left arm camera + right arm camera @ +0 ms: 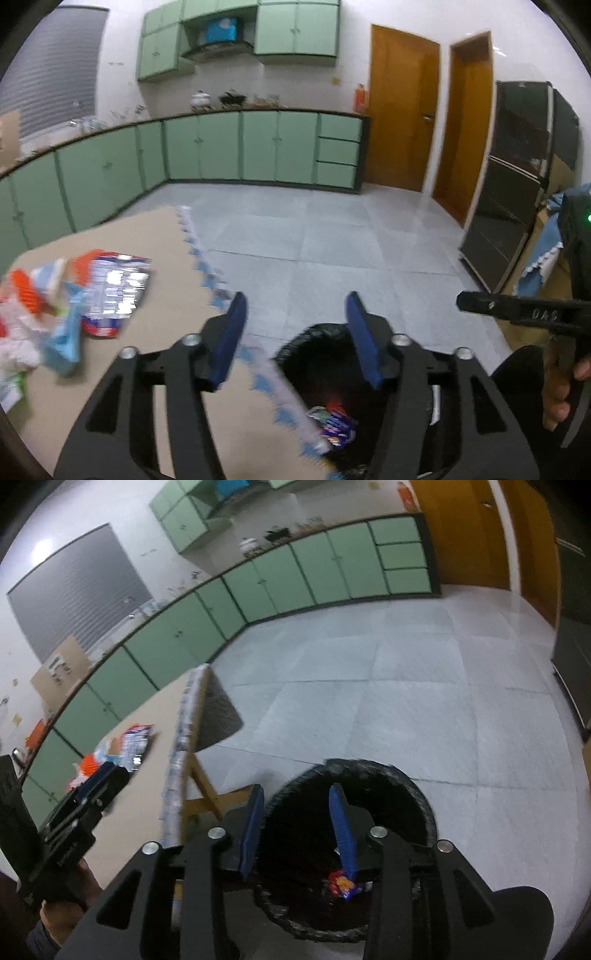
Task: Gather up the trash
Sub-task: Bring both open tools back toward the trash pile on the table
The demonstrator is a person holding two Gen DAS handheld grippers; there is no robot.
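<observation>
A black-lined trash bin (413,794) stands on the floor beside the table, with a red-and-blue wrapper (341,884) lying at its bottom; the bin also shows in the left wrist view (314,339). My right gripper (295,794) is open and empty, directly above the bin's mouth. My left gripper (295,304) is open and empty, over the table's edge and the bin. Several wrappers (110,291) lie in a pile on the table to the left; they also show in the right wrist view (125,746).
The table (162,325) has a beige top and a blue-and-white trimmed edge (207,273). Green kitchen cabinets (221,147) line the far walls. A dark cabinet (517,184) stands at the right. Grey tiled floor (443,701) lies beyond the bin.
</observation>
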